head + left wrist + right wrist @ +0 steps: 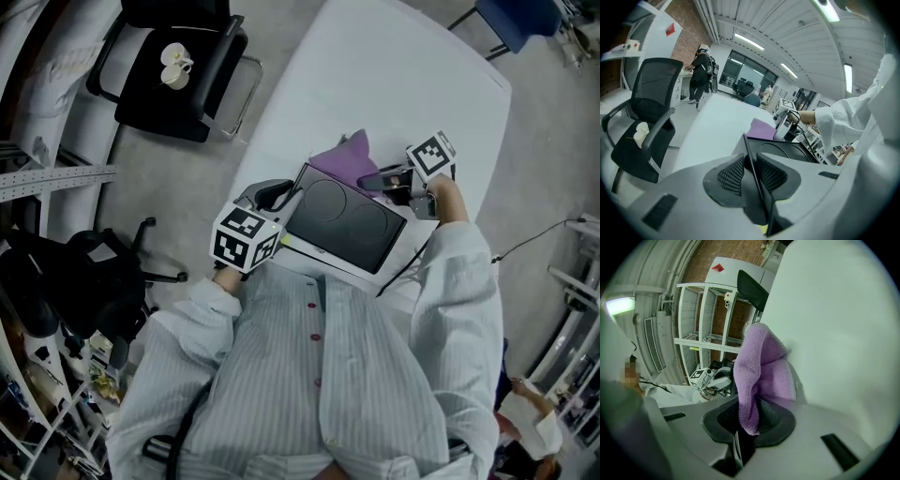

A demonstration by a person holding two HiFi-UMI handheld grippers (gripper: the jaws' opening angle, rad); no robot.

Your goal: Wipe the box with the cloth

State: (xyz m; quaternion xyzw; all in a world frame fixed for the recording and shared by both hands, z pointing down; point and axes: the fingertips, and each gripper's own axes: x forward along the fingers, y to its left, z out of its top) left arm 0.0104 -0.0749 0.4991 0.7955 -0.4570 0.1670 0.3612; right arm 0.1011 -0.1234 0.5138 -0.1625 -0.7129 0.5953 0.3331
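Observation:
A flat black box (pixel 345 225) with a white rim lies tilted at the near edge of the white table (pixel 394 75). My left gripper (pixel 284 204) is shut on the box's left edge; in the left gripper view that thin edge (pixel 752 164) runs between the pads of the left gripper (pixel 751 171). A purple cloth (pixel 347 159) lies bunched at the box's far side. My right gripper (pixel 372 180) is shut on it. In the right gripper view the cloth (pixel 761 366) hangs up out of the right gripper (pixel 749 420) against the table (pixel 843 333).
A black office chair (pixel 178 80) with a small white object on its seat stands left of the table. Another dark chair (pixel 94 272) is at my left. White shelving (pixel 703 319) lines the wall. A person (pixel 701 70) stands far off in the room.

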